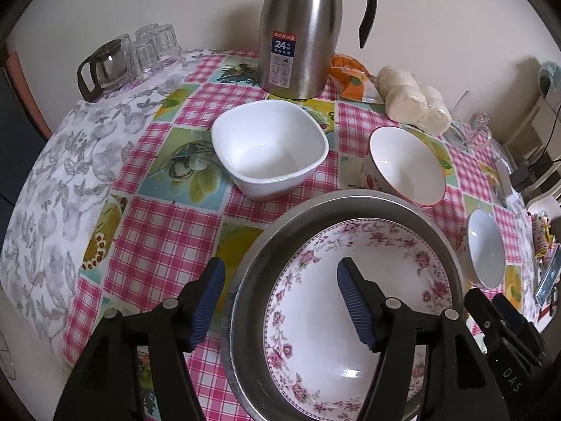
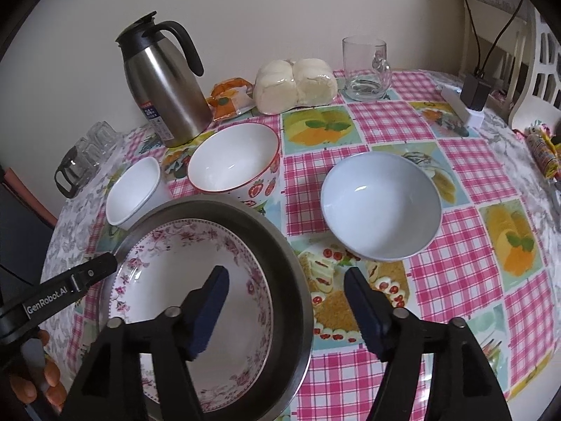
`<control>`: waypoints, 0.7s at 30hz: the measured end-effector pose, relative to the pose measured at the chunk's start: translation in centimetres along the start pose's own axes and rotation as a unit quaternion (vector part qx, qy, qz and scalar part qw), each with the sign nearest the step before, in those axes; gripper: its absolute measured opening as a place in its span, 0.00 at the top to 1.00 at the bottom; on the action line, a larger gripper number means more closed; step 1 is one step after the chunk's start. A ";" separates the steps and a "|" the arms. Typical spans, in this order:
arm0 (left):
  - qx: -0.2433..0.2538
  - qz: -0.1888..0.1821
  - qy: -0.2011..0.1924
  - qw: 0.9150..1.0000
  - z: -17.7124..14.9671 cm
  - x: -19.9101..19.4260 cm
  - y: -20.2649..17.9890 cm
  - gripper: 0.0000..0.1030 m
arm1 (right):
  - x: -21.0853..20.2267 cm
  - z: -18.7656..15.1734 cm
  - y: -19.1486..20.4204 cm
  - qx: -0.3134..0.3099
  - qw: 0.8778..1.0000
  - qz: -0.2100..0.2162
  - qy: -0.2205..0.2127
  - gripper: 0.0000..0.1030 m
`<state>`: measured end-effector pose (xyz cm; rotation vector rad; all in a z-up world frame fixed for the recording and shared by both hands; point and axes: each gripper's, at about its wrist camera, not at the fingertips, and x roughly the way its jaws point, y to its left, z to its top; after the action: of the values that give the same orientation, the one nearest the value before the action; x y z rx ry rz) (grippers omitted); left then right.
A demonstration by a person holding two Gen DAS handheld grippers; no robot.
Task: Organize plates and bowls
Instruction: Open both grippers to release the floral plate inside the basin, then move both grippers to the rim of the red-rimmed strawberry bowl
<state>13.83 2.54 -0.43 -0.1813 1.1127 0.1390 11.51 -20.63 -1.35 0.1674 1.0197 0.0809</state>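
Note:
A floral-rimmed plate (image 1: 350,319) (image 2: 168,280) lies inside a steel basin (image 1: 256,245) (image 2: 280,245) at the near edge of the table. My left gripper (image 1: 280,266) is open, its jaws astride the basin's left rim without touching it. My right gripper (image 2: 285,272) is open too, astride the right rim. Behind the basin stand a white square bowl (image 1: 270,147) (image 2: 135,193) and a red-rimmed strawberry bowl (image 1: 406,165) (image 2: 235,158). A pale grey bowl (image 1: 485,245) (image 2: 380,207) sits to the right.
A steel thermos jug (image 1: 301,31) (image 2: 164,80), a bag of buns (image 1: 413,101) (image 2: 294,84) and an orange packet (image 2: 228,100) line the back. Glass cups and a glass pot (image 1: 105,66) stand far left, a glass mug (image 2: 366,70) and a charger (image 2: 473,94) far right.

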 end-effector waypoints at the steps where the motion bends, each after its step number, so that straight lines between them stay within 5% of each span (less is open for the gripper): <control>1: 0.000 0.004 -0.001 1.000 0.0 0.0 0.0 0.26 | 0.0 0.0 -0.1 0.000 1.000 -0.004 0.000 0.25; 11: 0.006 0.028 -0.020 0.999 0.0 -0.3 -0.2 0.20 | -0.2 0.2 -0.7 0.001 1.000 -0.013 -0.012 0.15; 15: 0.006 0.031 -0.023 0.999 0.0 -0.3 -0.2 0.13 | -0.1 0.1 -0.5 -0.006 1.000 -0.020 -0.016 0.01; 21: 0.010 0.038 -0.030 0.999 -0.1 -0.4 -0.4 0.12 | -0.1 0.1 -0.4 -0.017 0.999 -0.028 -0.019 0.00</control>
<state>13.69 2.17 -0.10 -0.1175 1.0605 0.1998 11.47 -21.10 -1.28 0.1085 0.9836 0.0434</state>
